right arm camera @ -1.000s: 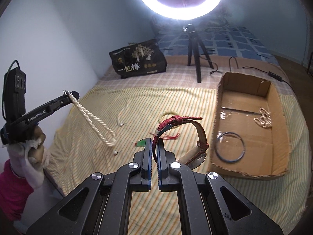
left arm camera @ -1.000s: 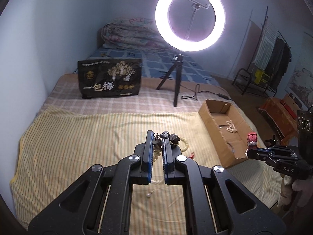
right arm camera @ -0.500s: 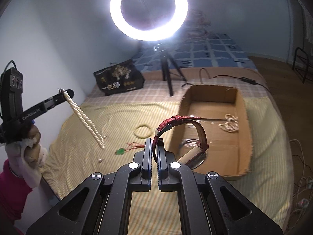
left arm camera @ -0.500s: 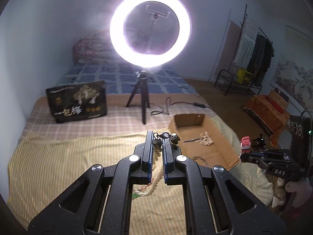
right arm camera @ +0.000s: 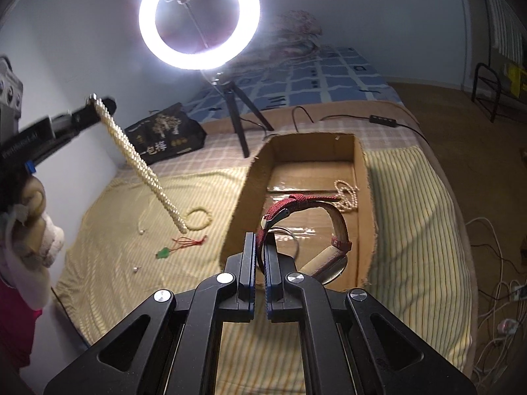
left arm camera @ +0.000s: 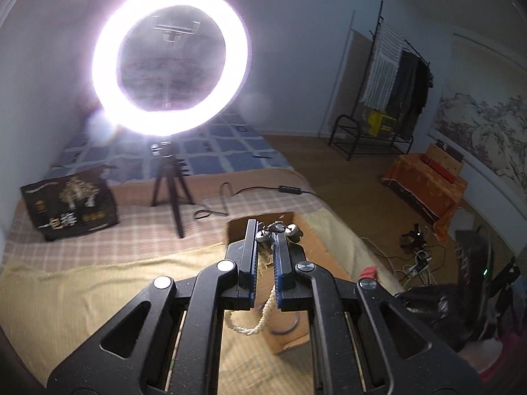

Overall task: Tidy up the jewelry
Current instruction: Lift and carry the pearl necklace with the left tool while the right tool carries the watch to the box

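My left gripper (left arm camera: 266, 227) is shut on a twisted cream pearl necklace (left arm camera: 263, 312) that hangs below it, above the near end of the cardboard box (left arm camera: 313, 253). In the right wrist view the left gripper (right arm camera: 98, 105) holds the necklace (right arm camera: 145, 171) high over the yellow striped cloth. My right gripper (right arm camera: 260, 240) is shut on the strap of a red watch (right arm camera: 339, 230), held over the box (right arm camera: 247, 191). A pearl strand (right arm camera: 346, 194) and a ring-shaped bangle (right arm camera: 293, 240) lie in the box.
On the cloth (right arm camera: 115, 263) lie a bead bracelet (right arm camera: 197, 219), a green pendant on red cord (right arm camera: 164, 252), a thin chain and small loose pieces. A ring light on a tripod (right arm camera: 199, 16), its cable and a black bag (right arm camera: 164, 138) stand behind.
Both grippers have swung right toward the box. The left one has lifted the pearl necklace higher. The right one now holds the watch over the box instead of beside it.
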Tool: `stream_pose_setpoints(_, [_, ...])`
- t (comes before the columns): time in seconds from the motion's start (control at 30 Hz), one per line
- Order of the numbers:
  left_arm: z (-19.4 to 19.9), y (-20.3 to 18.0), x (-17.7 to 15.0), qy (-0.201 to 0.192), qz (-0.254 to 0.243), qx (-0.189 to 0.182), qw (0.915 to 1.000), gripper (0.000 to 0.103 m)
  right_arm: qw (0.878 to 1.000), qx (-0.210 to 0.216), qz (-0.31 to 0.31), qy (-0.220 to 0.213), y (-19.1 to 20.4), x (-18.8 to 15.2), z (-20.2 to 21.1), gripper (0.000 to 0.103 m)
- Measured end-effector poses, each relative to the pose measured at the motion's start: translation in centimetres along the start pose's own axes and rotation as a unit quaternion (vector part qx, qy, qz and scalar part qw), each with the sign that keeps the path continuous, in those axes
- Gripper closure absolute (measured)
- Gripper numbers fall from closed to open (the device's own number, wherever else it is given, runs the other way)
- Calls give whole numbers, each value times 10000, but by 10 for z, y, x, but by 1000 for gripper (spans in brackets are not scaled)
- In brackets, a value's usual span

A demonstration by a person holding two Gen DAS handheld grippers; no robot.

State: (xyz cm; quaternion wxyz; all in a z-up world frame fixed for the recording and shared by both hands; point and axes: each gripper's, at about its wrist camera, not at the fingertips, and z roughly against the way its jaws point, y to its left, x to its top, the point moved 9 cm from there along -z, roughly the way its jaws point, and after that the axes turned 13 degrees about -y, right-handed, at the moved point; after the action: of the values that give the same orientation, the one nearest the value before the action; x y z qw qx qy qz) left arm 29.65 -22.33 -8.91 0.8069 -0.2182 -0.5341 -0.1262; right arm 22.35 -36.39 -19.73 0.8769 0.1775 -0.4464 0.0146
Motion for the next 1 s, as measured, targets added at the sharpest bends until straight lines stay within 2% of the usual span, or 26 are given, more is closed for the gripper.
stream_pose_setpoints(0.2, [-36, -19, -2, 105, 63, -108, 9999, 97, 9999, -65, -79, 61, -15, -6, -8, 100])
stream_pose_setpoints(0.43, [-76, -28, -14, 293, 30, -56, 9996, 97, 9997, -96, -117, 183, -28, -16, -23, 100])
stream_pose_setpoints(1.0, [-146, -14, -66, 833, -30, 150, 9964, 97, 9985, -45, -193, 502, -42, -40, -61, 100])
